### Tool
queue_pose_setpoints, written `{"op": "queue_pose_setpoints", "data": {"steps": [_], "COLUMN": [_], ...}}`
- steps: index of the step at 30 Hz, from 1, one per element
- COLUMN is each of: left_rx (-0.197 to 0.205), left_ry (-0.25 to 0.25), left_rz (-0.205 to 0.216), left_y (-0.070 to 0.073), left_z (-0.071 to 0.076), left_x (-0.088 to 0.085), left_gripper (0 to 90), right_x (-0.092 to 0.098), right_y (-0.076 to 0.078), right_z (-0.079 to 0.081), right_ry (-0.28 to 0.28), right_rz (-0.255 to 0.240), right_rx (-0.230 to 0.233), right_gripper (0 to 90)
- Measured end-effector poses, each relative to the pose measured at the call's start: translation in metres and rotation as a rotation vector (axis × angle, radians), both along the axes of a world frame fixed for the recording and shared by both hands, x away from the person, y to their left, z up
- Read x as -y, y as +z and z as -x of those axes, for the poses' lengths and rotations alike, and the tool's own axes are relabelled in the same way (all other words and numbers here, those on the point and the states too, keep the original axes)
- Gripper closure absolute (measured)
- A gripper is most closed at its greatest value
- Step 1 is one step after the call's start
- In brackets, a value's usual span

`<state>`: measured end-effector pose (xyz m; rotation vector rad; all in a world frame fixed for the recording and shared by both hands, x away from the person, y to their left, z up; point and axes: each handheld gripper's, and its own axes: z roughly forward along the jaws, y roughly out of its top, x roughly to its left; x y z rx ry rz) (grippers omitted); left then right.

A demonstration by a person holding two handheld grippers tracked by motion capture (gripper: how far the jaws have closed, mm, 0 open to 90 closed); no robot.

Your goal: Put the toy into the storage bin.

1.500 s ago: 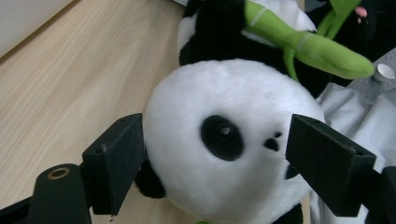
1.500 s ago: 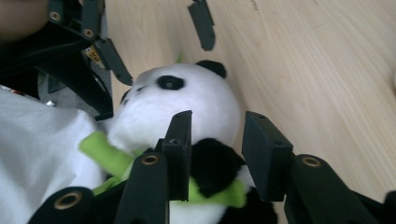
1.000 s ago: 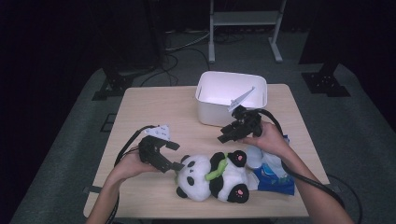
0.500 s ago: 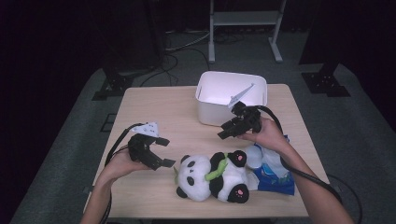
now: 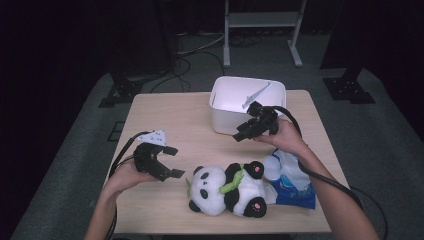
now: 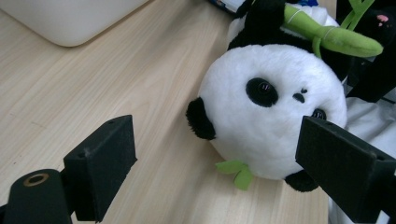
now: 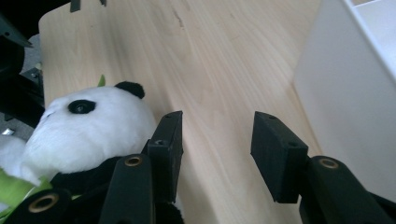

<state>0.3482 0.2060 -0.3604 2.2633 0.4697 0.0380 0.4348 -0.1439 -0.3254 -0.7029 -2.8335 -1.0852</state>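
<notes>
A black-and-white plush panda [image 5: 220,190] holding a green bamboo stalk lies on its back near the table's front edge. My left gripper [image 5: 176,161] hovers just left of its head, open. Its jaws have just been opening, and they frame the panda's head [image 6: 271,107] from a short distance without touching it. My right gripper [image 5: 243,131] is held above the table beside the white bin [image 5: 225,117], open with nothing but bare wood between its pads [image 7: 275,154]. The panda [image 7: 88,126] lies below and to its left.
The white bin's wall [image 7: 345,102] stands close on the right of my right gripper. A blue and white bag [image 5: 292,180] lies under the person's right forearm, against the panda's feet. The wooden table [image 5: 190,125] is bare at its left and back. Cables trail off both grippers.
My left gripper has drawn a little to the left, off the panda's head, and its jaws have spread wider. The right gripper has stayed where it was.
</notes>
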Motion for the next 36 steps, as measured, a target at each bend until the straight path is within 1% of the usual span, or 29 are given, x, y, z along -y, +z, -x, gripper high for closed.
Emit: {"op": "queue_pose_setpoints", "data": {"steps": [2, 7, 12, 14, 19, 20, 24, 25, 26, 27, 29, 30, 36], "left_rx": [0.000, 0.002, -0.001, -0.001, -0.004, -0.004, -0.007, -0.008, -0.009, -0.010, -0.013, -0.013, -0.020], "left_ry": [0.005, 0.018, 0.028, 0.030, 0.041, 0.046, 0.057, 0.060, 0.062, 0.066, 0.067, 0.065, 0.066], "left_rz": [-0.005, -0.001, -0.003, 0.002, 0.005, 0.005, 0.008, 0.008, 0.011, 0.012, 0.012, 0.011, 0.007], "left_y": [0.000, 0.000, 0.000, 0.000, 0.001, 0.001, 0.001, 0.001, 0.001, 0.001, 0.001, 0.000, -0.001], "left_z": [0.000, -0.001, -0.001, -0.001, -0.002, -0.003, -0.003, -0.003, -0.004, -0.004, -0.004, -0.004, -0.005], "left_x": [-0.001, -0.007, -0.010, -0.011, -0.015, -0.017, -0.020, -0.021, -0.022, -0.023, -0.023, -0.023, -0.024], "left_gripper": [10.2, 10.1, 9.9, 9.9, 9.2, 9.2, 9.2, 9.2, 9.2, 9.2, 9.2, 9.2, 8.7], "right_x": [-0.001, -0.004, -0.006, -0.007, -0.011, -0.012, -0.020, -0.021, -0.022, -0.023, -0.026, -0.027, -0.031], "right_y": [0.002, 0.006, 0.013, 0.016, 0.020, 0.020, 0.016, 0.014, 0.014, 0.014, 0.013, 0.013, 0.004], "right_z": [-0.006, -0.018, -0.033, -0.039, -0.054, -0.057, -0.070, -0.073, -0.076, -0.078, -0.081, -0.083, -0.090], "right_ry": [-0.005, -0.023, -0.034, -0.044, -0.060, -0.060, -0.061, -0.058, -0.053, -0.062, -0.062, -0.062, -0.050], "right_rz": [0.007, 0.023, 0.048, 0.062, 0.073, 0.078, 0.104, 0.102, 0.086, 0.079, 0.105, 0.105, 0.119], "right_rx": [0.005, 0.022, 0.048, 0.055, 0.059, 0.062, 0.051, 0.051, 0.048, 0.048, 0.062, 0.053, 0.037], "right_gripper": [52.2, 52.2, 52.7, 52.6, 53.2, 53.3, 56.9, 59.2, 59.7, 58.8, 59.3, 60.0, 71.1]}}
